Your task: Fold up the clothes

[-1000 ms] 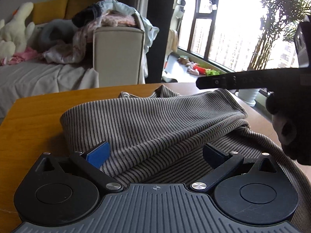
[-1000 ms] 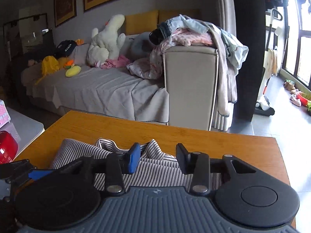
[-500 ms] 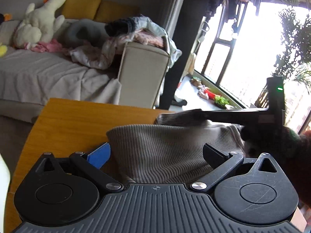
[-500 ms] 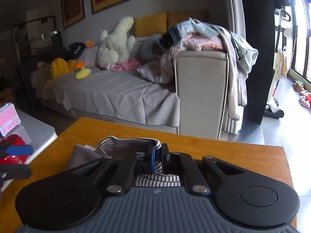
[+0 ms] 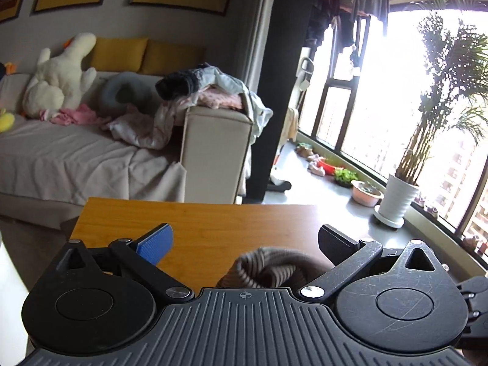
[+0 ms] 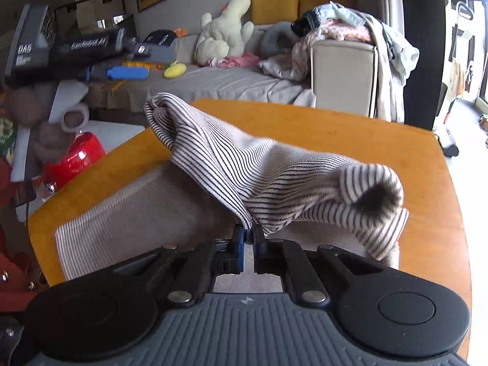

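- Your right gripper (image 6: pixel 249 238) is pinched onto the striped sweater (image 6: pixel 244 167), whose raised fold runs from the far left down to its fingertips.
- The rest lies bunched on the wooden table (image 6: pixel 381 146).
- Your left gripper (image 5: pixel 244 238) is spread wide, holding nothing.

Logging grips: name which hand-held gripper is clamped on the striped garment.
The right hand-held gripper: shut, pinching the striped garment above the table. The left hand-held gripper is open, gripping nothing.
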### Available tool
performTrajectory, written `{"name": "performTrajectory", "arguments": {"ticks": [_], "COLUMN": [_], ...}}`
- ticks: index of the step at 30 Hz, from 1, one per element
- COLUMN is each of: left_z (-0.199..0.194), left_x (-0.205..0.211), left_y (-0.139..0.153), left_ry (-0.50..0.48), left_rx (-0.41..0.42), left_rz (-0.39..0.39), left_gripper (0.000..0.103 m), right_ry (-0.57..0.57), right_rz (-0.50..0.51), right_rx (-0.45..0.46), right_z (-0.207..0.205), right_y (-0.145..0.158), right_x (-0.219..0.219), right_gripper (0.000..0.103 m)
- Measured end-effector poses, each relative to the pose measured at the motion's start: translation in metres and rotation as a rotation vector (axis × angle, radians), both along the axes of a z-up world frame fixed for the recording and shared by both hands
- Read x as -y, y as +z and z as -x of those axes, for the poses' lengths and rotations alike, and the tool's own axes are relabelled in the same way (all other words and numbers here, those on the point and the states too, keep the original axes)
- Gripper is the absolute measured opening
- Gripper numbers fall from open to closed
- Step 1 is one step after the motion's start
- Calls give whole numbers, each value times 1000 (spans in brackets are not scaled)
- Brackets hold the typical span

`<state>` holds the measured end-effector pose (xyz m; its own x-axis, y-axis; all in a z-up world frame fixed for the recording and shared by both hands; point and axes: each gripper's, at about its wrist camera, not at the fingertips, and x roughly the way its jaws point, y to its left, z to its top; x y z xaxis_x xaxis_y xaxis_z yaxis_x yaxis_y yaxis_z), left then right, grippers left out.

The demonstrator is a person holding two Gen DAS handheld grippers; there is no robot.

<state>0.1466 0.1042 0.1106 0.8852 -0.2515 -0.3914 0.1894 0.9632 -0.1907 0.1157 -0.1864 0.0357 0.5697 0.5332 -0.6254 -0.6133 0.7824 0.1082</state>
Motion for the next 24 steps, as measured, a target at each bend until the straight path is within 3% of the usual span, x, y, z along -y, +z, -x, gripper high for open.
{"name": "performTrajectory", "arguments": {"ticks": [4,7,9,11,13,15,17,21,24], "left_z": [-3,-6,-4,6,13,21,26,19,4], "left_x": [17,28,31,28,21,11,-3,-17,-7], "left_y": [-7,-23,-33,-40,-47,-51,-51,-50,-61], "left_ry": [-22,-51,-70,-76,-42,-13,-20,-100,-135], "left_rx": [-31,-81,-112,-124,-146,-165,-201,-284,-328], "left_rz": [-44,-109,-149,-193,-254,-278,-212,33,76], "left_gripper": [103,103,100,100,100,100,100,99,95], "right_ry": [41,37,-25,-103,-179,-227,-254,-267,-239], "right_rz": [44,-26,-70,-109,-147,-181,-195,-196,-203], "right_rx": [23,79,104,116,121,58,-18,-122,-145], "right_z": [20,29,27,21,14,4,-11,-37,-49], "right_y": [2,31,45,55,63,55,38,4,-9], "right_x": [3,20,36,53,70,81,82,70,58], "right_gripper": [6,10,29,65,66,66,66,66,62]}}
